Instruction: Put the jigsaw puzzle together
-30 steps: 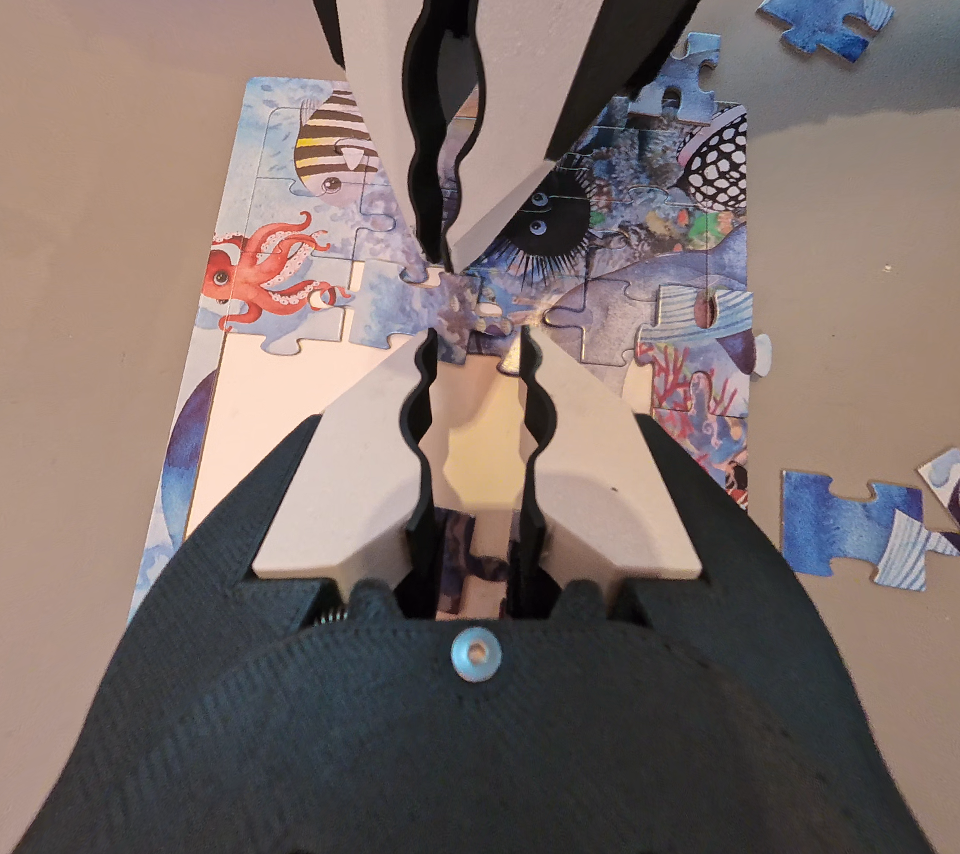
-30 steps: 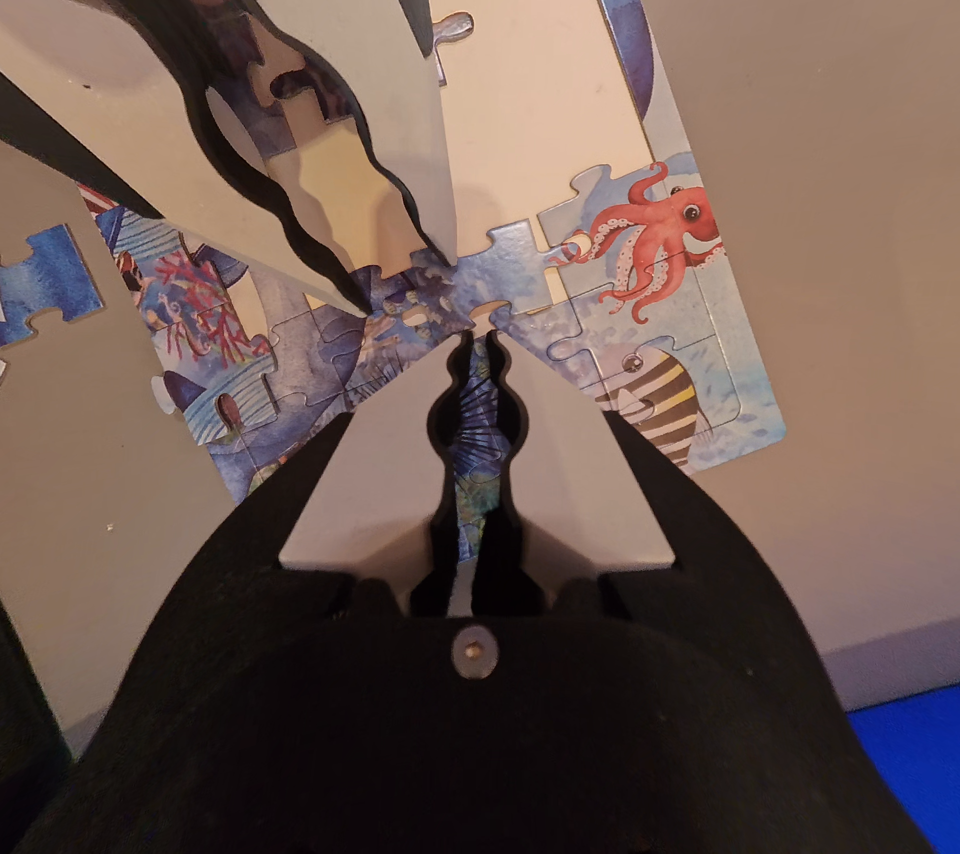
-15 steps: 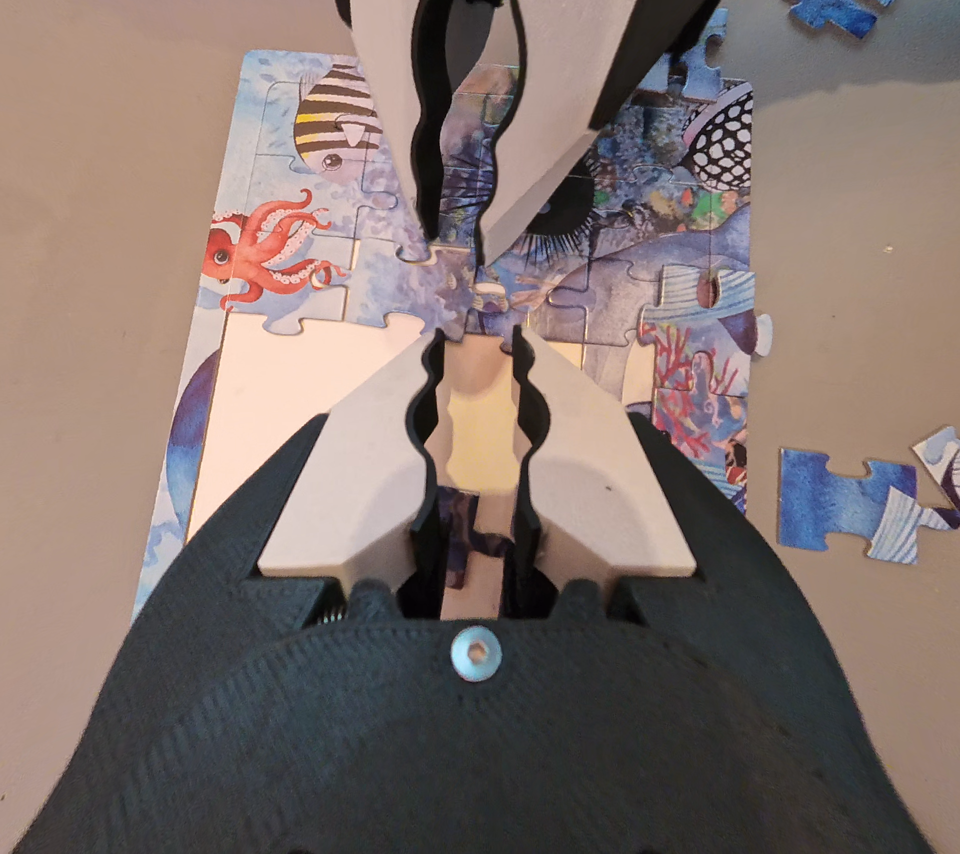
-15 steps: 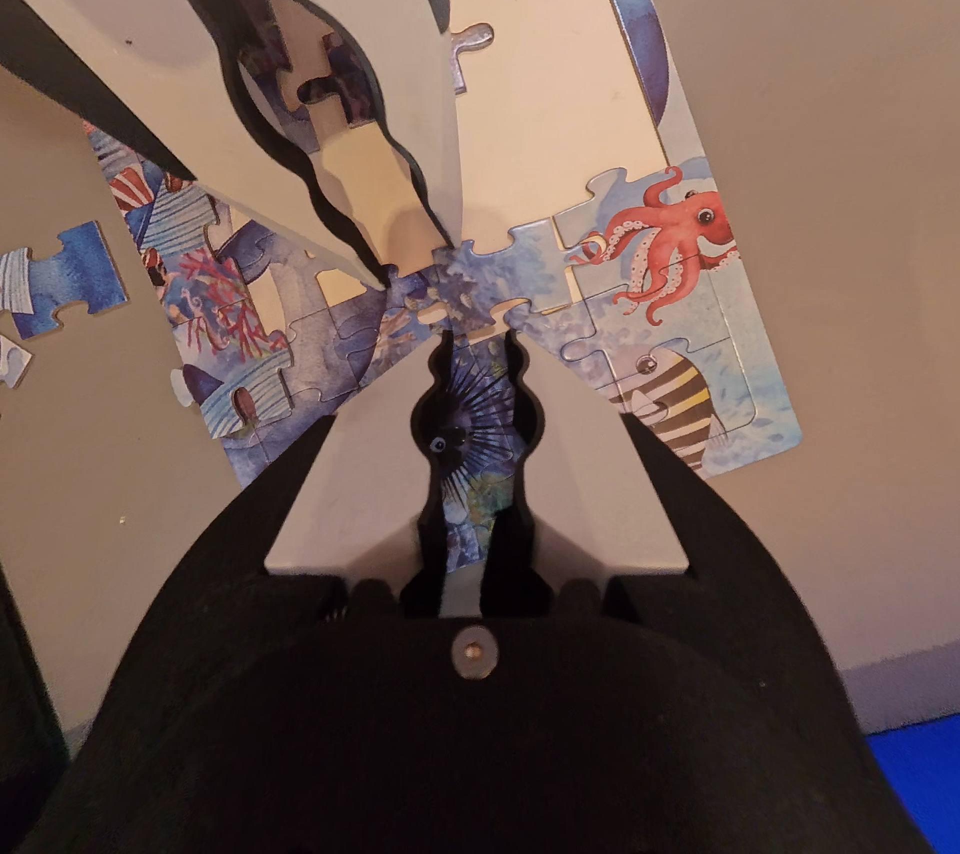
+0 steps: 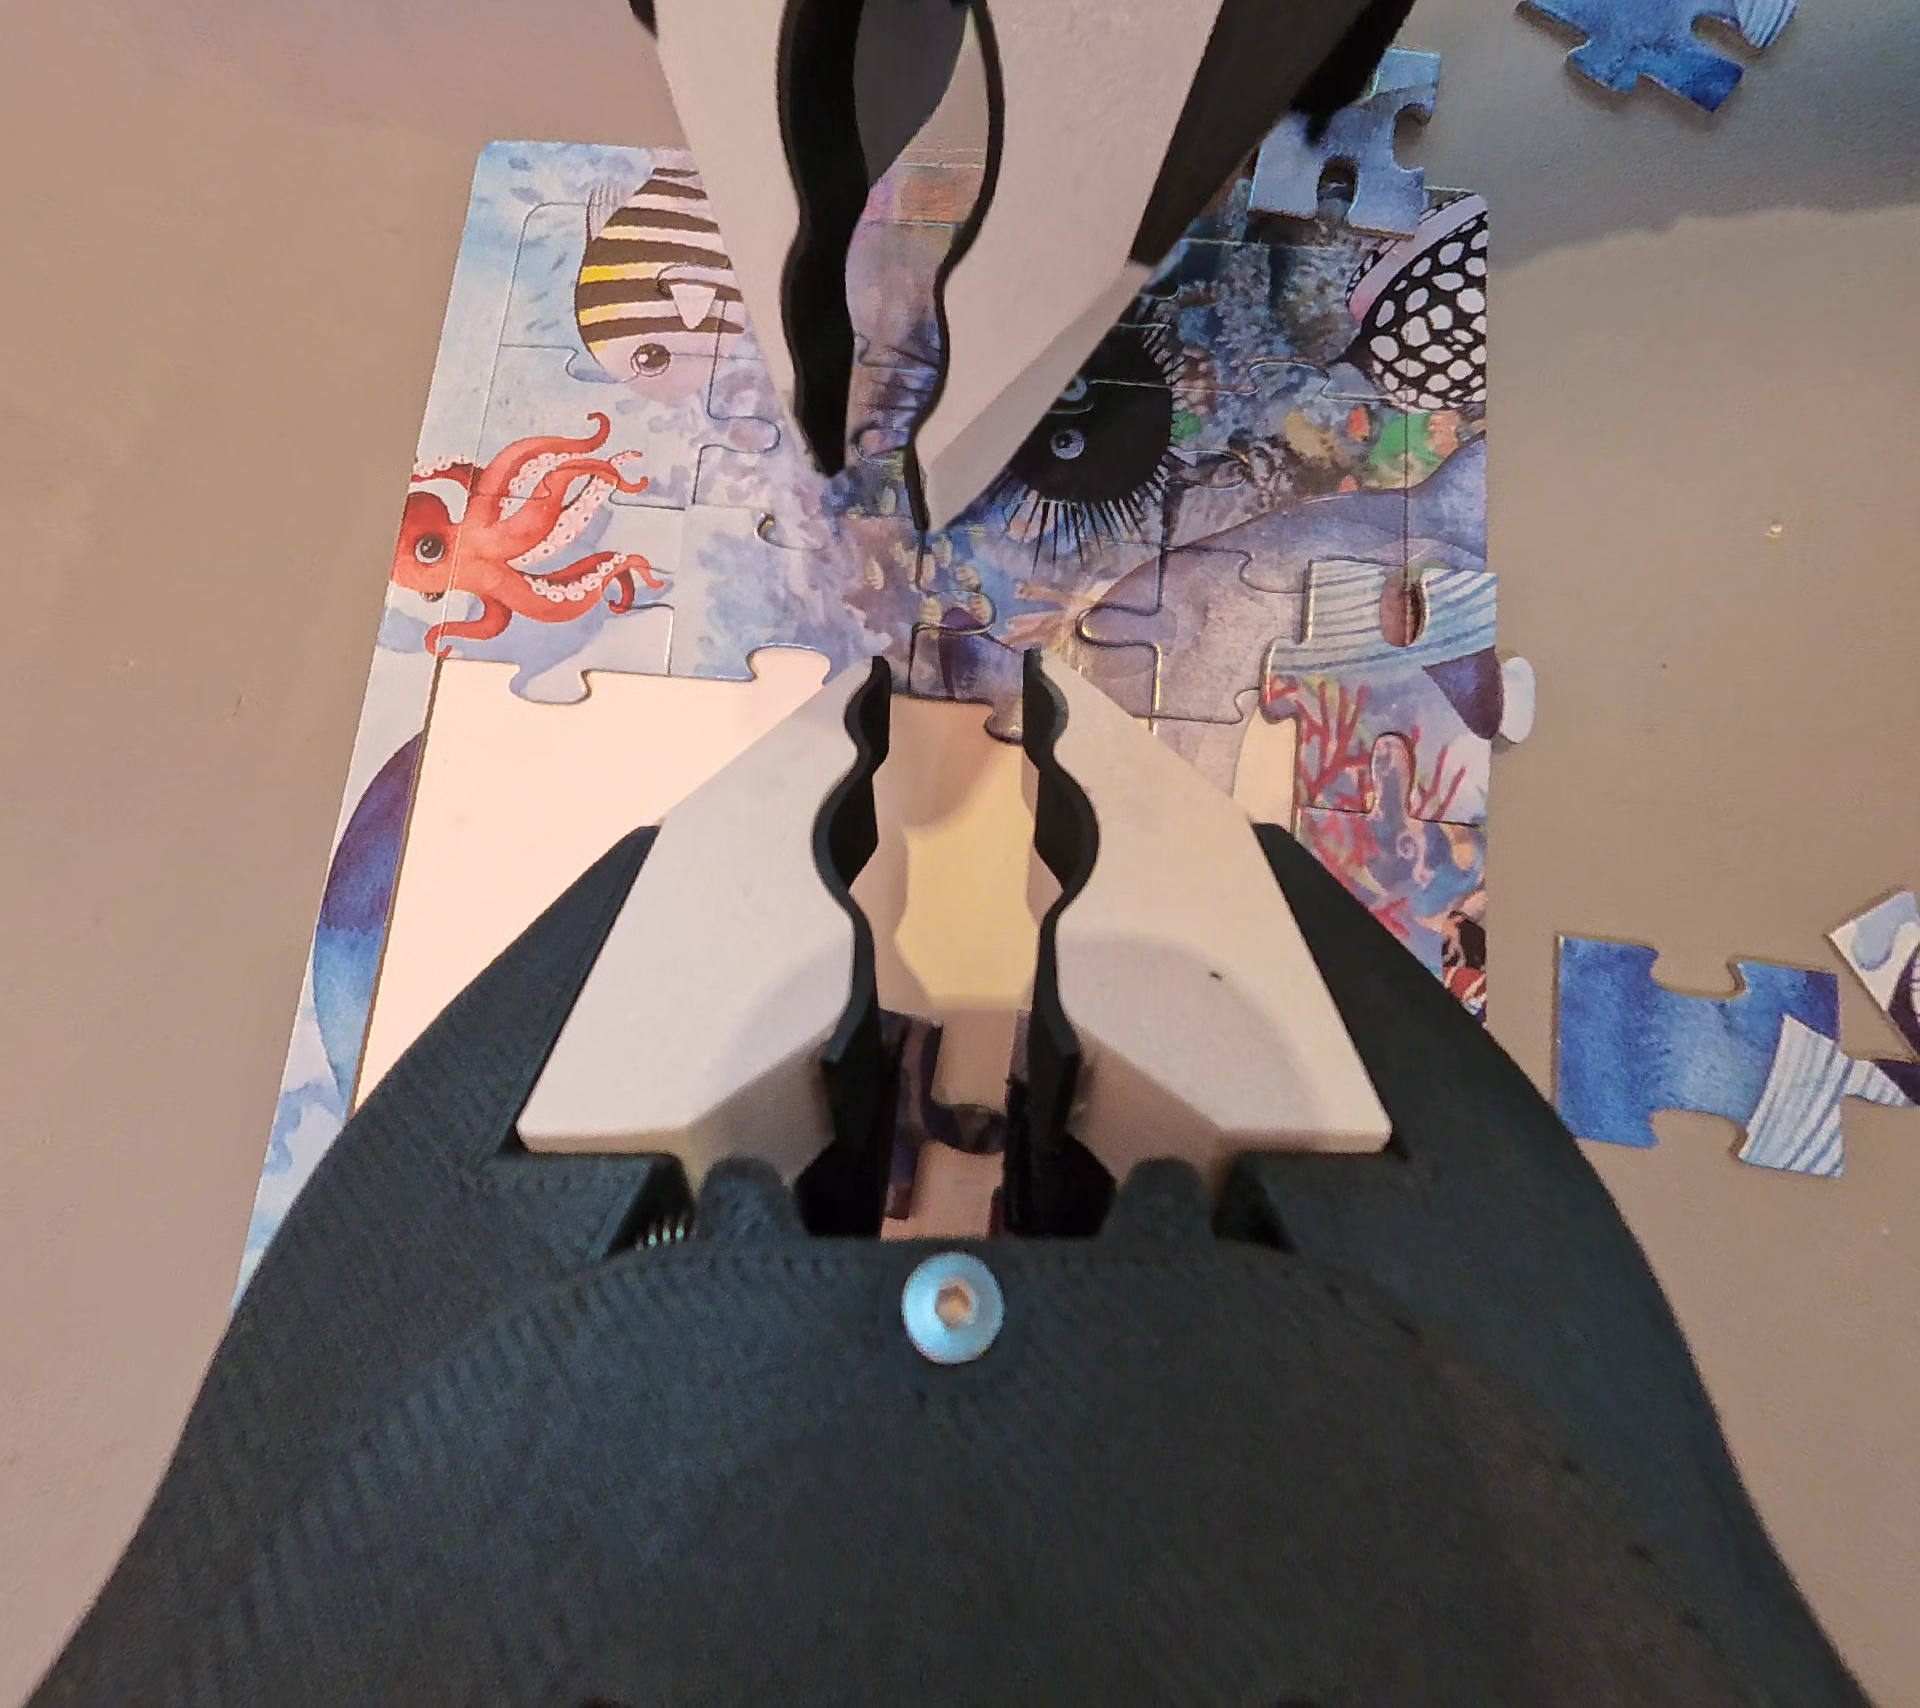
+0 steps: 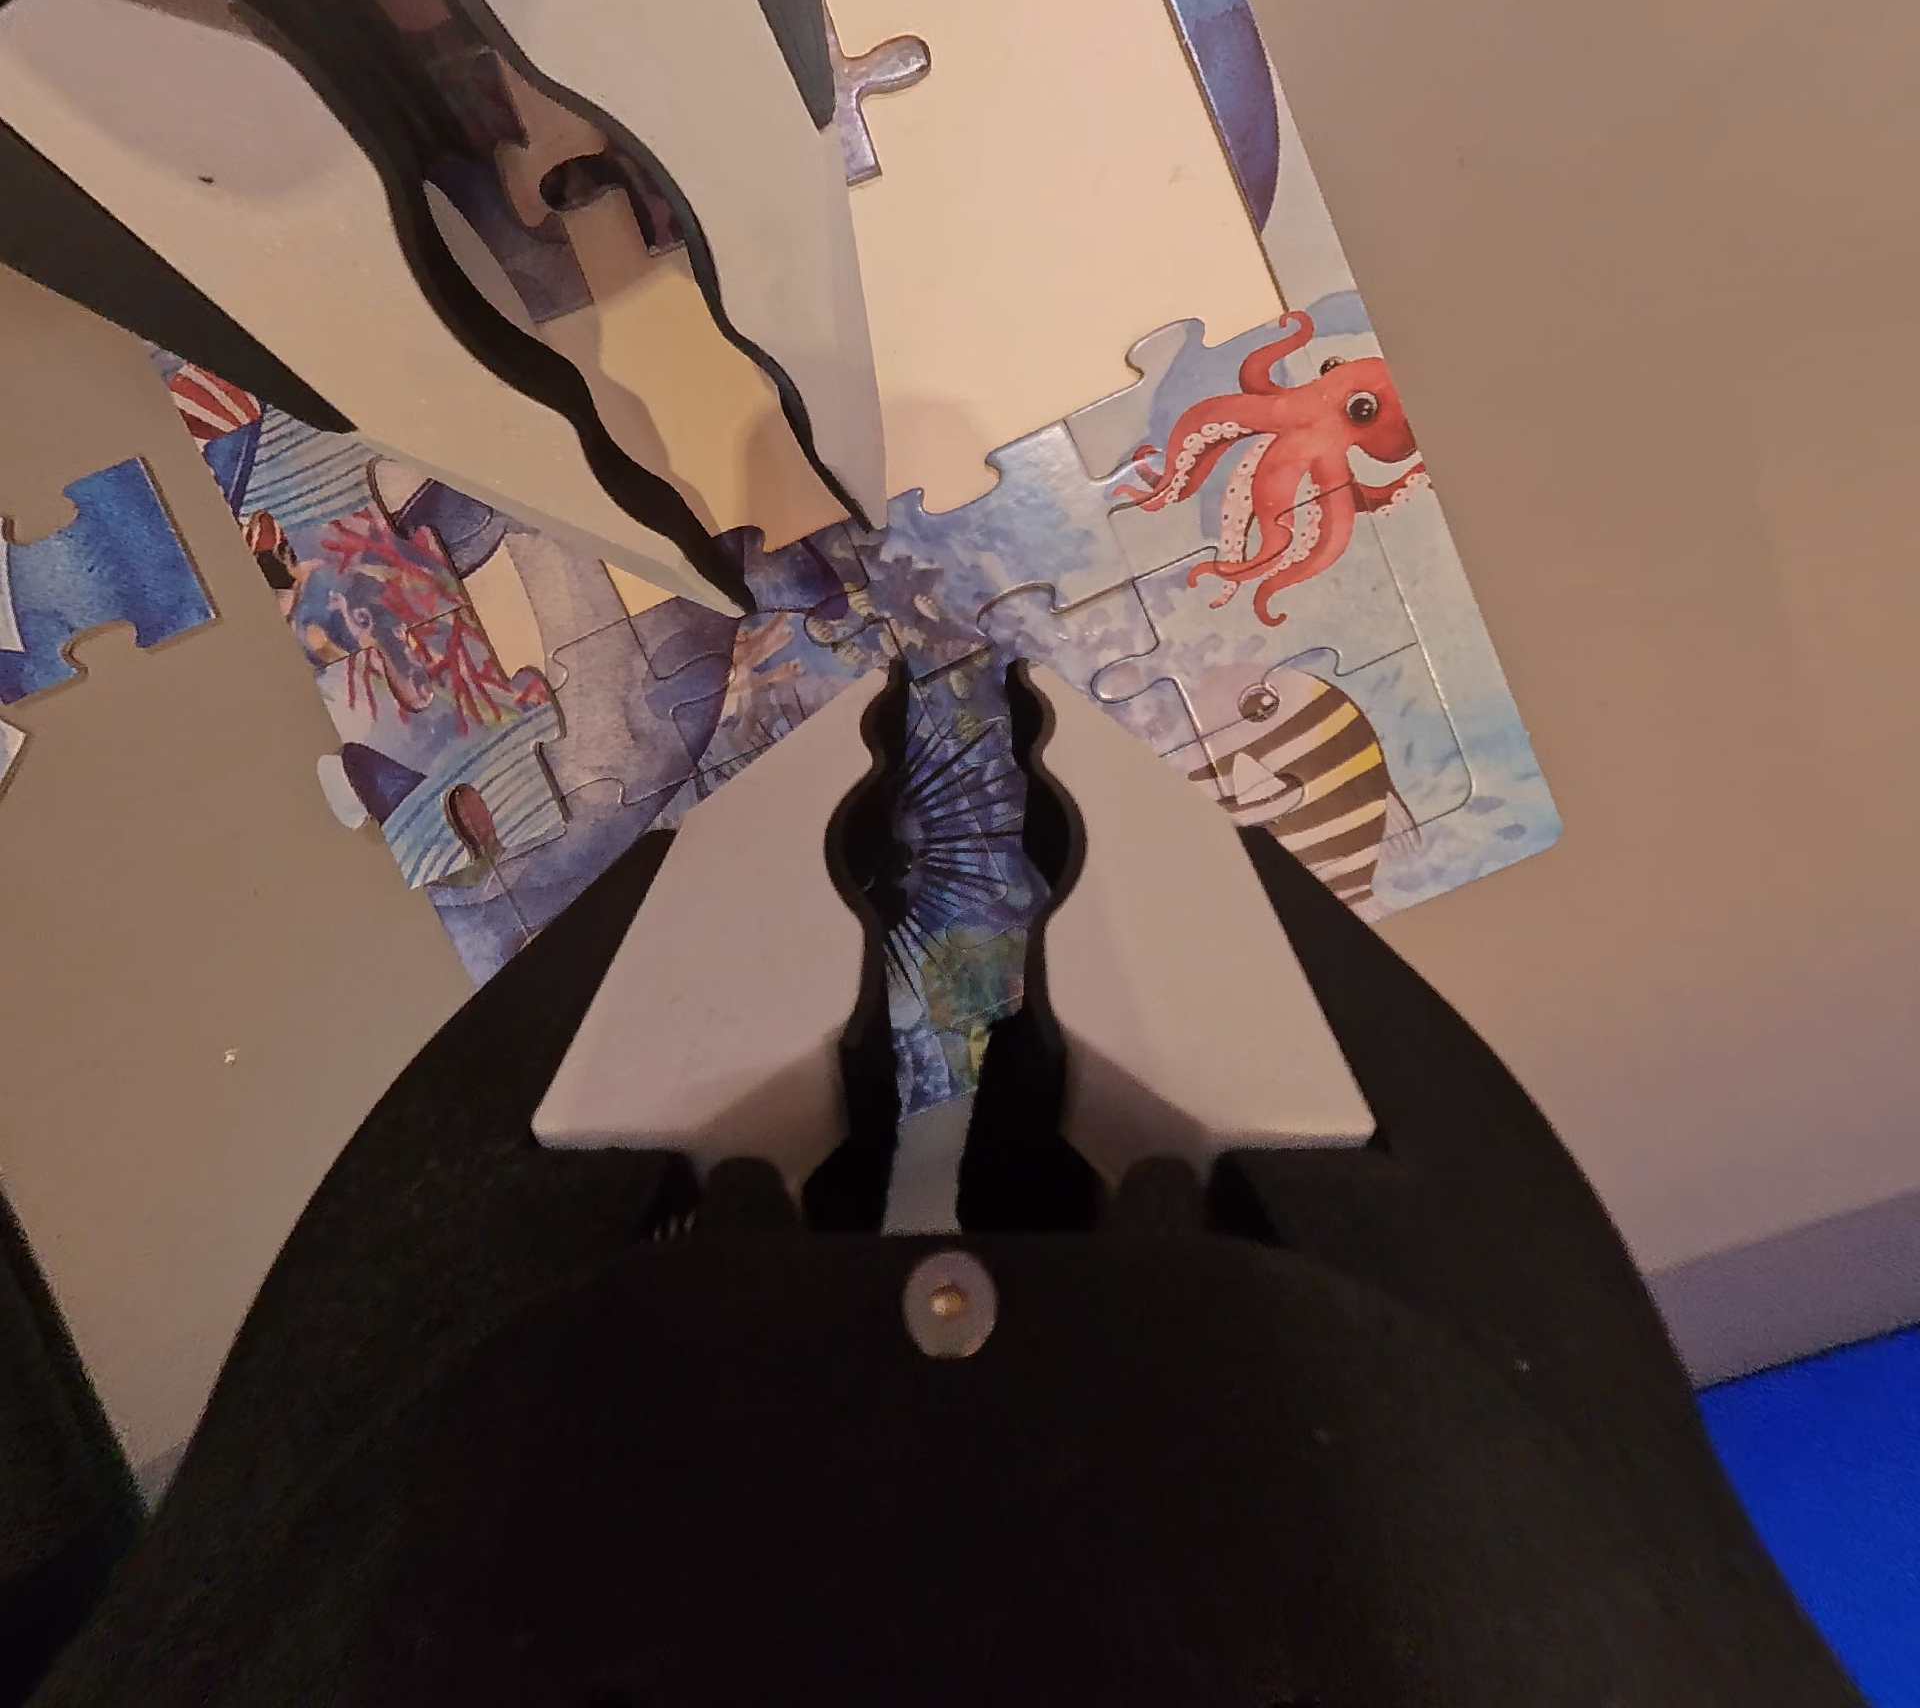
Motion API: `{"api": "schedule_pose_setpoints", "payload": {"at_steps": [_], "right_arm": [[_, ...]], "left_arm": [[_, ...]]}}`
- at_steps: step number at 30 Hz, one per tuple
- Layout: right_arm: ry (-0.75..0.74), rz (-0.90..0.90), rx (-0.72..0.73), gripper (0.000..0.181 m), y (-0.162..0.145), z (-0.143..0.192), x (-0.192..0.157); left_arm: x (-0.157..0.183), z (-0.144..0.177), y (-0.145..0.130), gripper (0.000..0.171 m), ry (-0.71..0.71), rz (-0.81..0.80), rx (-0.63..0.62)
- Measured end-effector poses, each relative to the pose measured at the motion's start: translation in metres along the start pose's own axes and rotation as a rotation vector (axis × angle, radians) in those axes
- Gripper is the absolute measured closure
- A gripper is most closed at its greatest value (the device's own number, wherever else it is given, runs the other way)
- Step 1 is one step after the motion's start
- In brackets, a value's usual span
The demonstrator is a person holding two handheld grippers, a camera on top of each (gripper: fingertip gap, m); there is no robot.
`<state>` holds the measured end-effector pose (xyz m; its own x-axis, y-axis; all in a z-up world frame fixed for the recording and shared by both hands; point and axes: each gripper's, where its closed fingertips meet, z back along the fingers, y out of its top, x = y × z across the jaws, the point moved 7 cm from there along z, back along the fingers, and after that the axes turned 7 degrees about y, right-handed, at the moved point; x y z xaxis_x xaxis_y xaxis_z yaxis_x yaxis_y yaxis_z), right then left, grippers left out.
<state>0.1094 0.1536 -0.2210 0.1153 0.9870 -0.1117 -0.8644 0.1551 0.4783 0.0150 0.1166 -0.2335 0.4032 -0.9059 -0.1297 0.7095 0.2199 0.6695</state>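
The sea-themed jigsaw puzzle (image 5: 1247, 536) lies flat on the table, its far half filled with octopus, striped fish and urchin pieces. Its cream backing board (image 5: 582, 785) is bare nearer me. My left gripper (image 5: 954, 671) is open and empty, tips at the near edge of the joined pieces by a purple coral piece (image 5: 961, 635). My right gripper (image 5: 873, 489) comes in from the far side, slightly open and empty, tips down on the same spot. In the right wrist view my right gripper (image 6: 958, 671) faces the left gripper (image 6: 805, 565) across the puzzle (image 6: 1299, 463).
Loose blue pieces lie on the table at the far right (image 5: 1652, 11) and near right (image 5: 1683, 1045); one (image 5: 1340, 152) rests at the puzzle's far edge. In the right wrist view a loose piece (image 6: 99, 578) lies left and one (image 6: 873, 100) on the bare board. Blue floor (image 6: 1818, 1471) shows past the table edge. Left and right tips are no more than a few centimetres apart. From the left gripper's tips to the sea-themed jigsaw puzzle (image 5: 1247, 536) is close to 5 cm.
My right gripper's jaws have gone from nearly shut to slightly apart. The left gripper has stayed open in about the same place.
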Motion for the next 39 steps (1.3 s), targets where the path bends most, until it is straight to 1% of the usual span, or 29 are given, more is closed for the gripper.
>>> {"api": "schedule_pose_setpoints", "payload": {"at_steps": [3, 6, 8, 9, 12, 15, 20, 22, 24, 26, 28, 30, 31, 32, 34, 36, 37, 39], "right_arm": [[-0.005, 0.011, 0.037, 0.17, 0.006, 0.006, -0.002], [-0.002, 0.017, 0.06, 0.181, 0.012, 0.002, -0.003], [0.026, -0.003, 0.009, 0.181, 0.005, -0.011, -0.001], [0.027, -0.016, 0.054, 0.181, 0.007, -0.012, 0.0], [0.038, -0.023, 0.051, 0.181, 0.006, -0.011, 0.001], [0.005, -0.031, 0.054, 0.181, 0.007, -0.008, 0.005], [-0.082, -0.055, 0.141, 0.181, 0.02, -0.004, 0.022], [-0.061, -0.065, 0.097, 0.181, 0.018, -0.015, 0.025], [-0.058, -0.07, 0.096, 0.181, 0.02, -0.014, 0.026], [-0.083, -0.065, 0.125, 0.181, 0.024, -0.011, 0.027], [-0.094, -0.072, 0.157, 0.181, 0.029, -0.01, 0.03], [-0.087, -0.074, 0.08, 0.181, 0.026, -0.019, 0.031], [-0.079, -0.081, 0.106, 0.181, 0.029, -0.017, 0.032], [-0.082, -0.092, 0.104, 0.181, 0.029, -0.013, 0.032], [-0.138, -0.101, 0.143, 0.181, 0.027, 0.004, 0.033], [-0.165, -0.143, 0.171, 0.181, 0.019, 0.024, 0.03], [-0.188, -0.161, 0.184, 0.176, 0.012, 0.036, 0.028], [-0.184, -0.199, 0.185, 0.157, -0.007, 0.055, 0.017]], "left_arm": [[0.0, 0.0, 0.0, 0.148, -0.002, 0.004, 0.003], [0.001, -0.001, 0.001, 0.148, -0.002, 0.004, 0.004], [0.002, -0.001, 0.0, 0.15, -0.007, 0.004, 0.003], [0.002, -0.001, 0.0, 0.15, -0.009, 0.004, 0.003], [0.003, -0.001, 0.001, 0.15, -0.009, 0.003, 0.006], [0.003, -0.001, 0.001, 0.15, -0.009, 0.004, 0.006], [0.003, -0.001, 0.001, 0.15, -0.006, 0.0, 0.003], [0.003, -0.001, 0.001, 0.15, -0.009, 0.003, 0.003], [0.003, -0.001, 0.001, 0.15, -0.011, 0.006, 0.006], [0.003, -0.001, 0.001, 0.149, -0.014, 0.006, 0.005], [0.002, -0.001, 0.001, 0.145, -0.017, 0.003, 0.0], [-0.001, 0.003, 0.0, 0.143, -0.018, 0.0, -0.004], [-0.003, 0.007, 0.0, 0.142, -0.021, 0.008, 0.006], [-0.008, 0.012, 0.001, 0.141, -0.02, 0.024, 0.021], [-0.022, 0.026, 0.0, 0.139, 0.007, 0.057, 0.049], [-0.038, 0.04, -0.004, 0.138, 0.047, 0.086, 0.058], [-0.046, 0.046, -0.008, 0.138, 0.071, 0.099, 0.059], [-0.06, 0.055, -0.017, 0.137, 0.11, 0.116, 0.045]]}}
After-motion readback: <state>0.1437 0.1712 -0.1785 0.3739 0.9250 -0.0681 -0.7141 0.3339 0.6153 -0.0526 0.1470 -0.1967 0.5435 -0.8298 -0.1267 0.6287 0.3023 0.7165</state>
